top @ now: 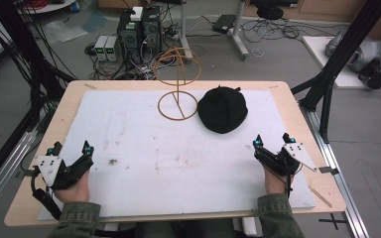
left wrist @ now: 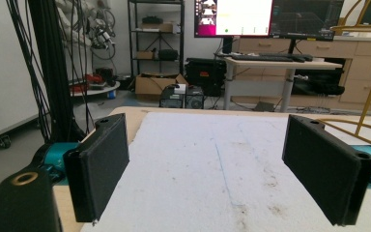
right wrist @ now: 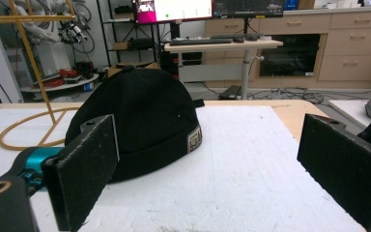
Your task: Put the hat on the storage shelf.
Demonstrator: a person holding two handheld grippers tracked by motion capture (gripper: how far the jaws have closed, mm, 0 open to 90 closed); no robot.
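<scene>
A black cap (top: pixel 222 109) lies on the white foam board (top: pixel 144 144) at the back right; in the right gripper view the cap (right wrist: pixel 140 121) shows a small patch label. Beside it on the left stands a thin yellow wire stand (top: pixel 178 79) with a ring base; its base ring (right wrist: pixel 26 128) shows left of the cap. My left gripper (top: pixel 71 148) rests open at the near left of the board, its jaws wide apart over bare foam (left wrist: pixel 207 169). My right gripper (top: pixel 273 140) is open at the near right, pointing toward the cap, nothing between its pads.
The wooden table (top: pixel 74 89) edges the foam board. Black frame posts (top: pixel 342 54) stand at the right and left. Computer boxes and cables (top: pixel 139 29) lie on the floor behind the table. A desk with monitors (left wrist: pixel 270 19) stands farther back.
</scene>
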